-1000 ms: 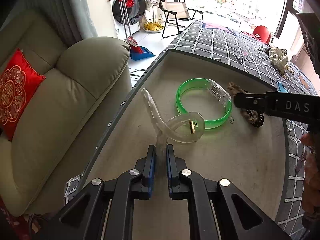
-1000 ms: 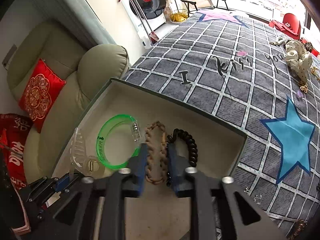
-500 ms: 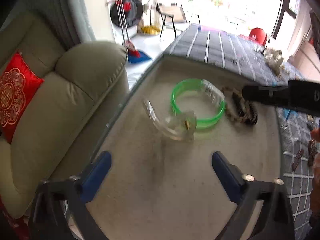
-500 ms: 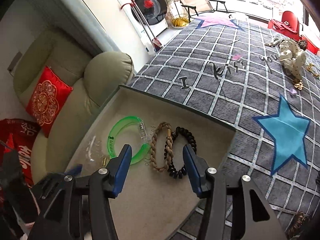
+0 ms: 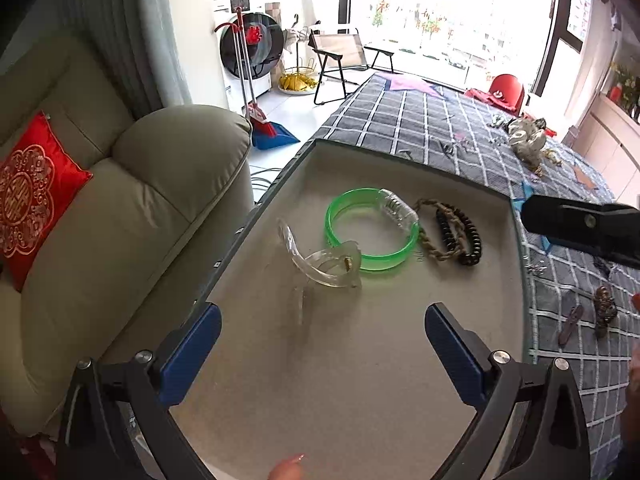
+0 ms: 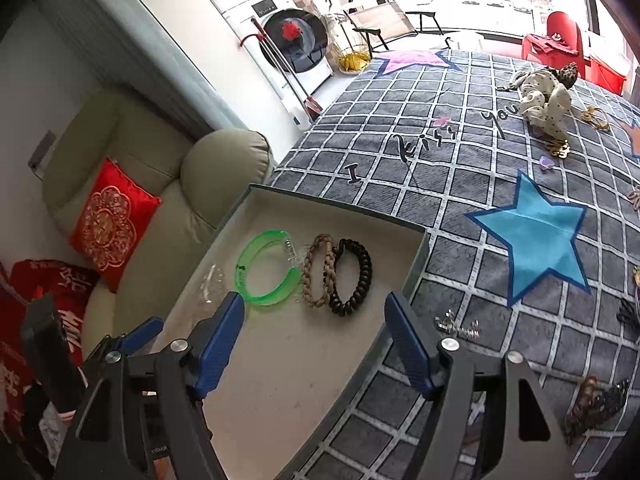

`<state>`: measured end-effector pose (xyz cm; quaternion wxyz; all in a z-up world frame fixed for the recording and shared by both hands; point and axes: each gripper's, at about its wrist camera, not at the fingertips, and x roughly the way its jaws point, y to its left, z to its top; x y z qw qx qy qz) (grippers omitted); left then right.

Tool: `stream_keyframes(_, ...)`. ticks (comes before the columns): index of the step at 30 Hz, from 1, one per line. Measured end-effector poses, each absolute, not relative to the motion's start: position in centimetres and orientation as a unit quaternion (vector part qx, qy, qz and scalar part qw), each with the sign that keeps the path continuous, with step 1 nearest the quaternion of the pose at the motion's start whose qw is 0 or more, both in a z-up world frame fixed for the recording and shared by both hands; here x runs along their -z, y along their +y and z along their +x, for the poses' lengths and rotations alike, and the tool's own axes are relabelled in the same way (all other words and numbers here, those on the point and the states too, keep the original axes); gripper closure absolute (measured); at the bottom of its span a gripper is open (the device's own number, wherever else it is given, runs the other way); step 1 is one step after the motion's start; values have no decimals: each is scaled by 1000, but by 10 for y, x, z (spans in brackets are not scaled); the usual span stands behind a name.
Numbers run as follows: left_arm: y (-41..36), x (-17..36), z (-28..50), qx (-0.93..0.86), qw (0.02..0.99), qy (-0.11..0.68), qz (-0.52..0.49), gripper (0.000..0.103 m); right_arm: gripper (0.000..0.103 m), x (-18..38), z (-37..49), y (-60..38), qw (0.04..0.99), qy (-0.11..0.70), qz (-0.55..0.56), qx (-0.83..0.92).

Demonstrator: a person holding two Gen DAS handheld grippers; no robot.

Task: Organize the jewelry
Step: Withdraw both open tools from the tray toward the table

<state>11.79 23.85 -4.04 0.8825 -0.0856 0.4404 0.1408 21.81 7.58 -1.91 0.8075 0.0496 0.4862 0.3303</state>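
Both my feeds are bright and pretty sharp, daylight pouring in from the blown-out window [image 5: 448, 20] up top, soft shadows in the tray [image 6: 280, 364], heavy fisheye bending and black vignetting at the edges, slight blur in the far corners.

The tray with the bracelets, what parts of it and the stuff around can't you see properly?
- Tray: near end cut off by the bottom edge in both wrist views, behind the open left gripper and open right gripper.
- Clear hair clip: see-through and faint in the right view, so its shape is unclear.
- Small silver pieces on the blanket: too small to identify.
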Motion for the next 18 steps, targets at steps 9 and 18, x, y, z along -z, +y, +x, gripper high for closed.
stream_keyframes(9,222,23,104,-144,889,430,-64,1,16,16,195,50,803,481,74,-343)
stream_keyframes(18,193,9,94,-133,894,425,-43,1,16,7,169,16,820,455,81,-337)
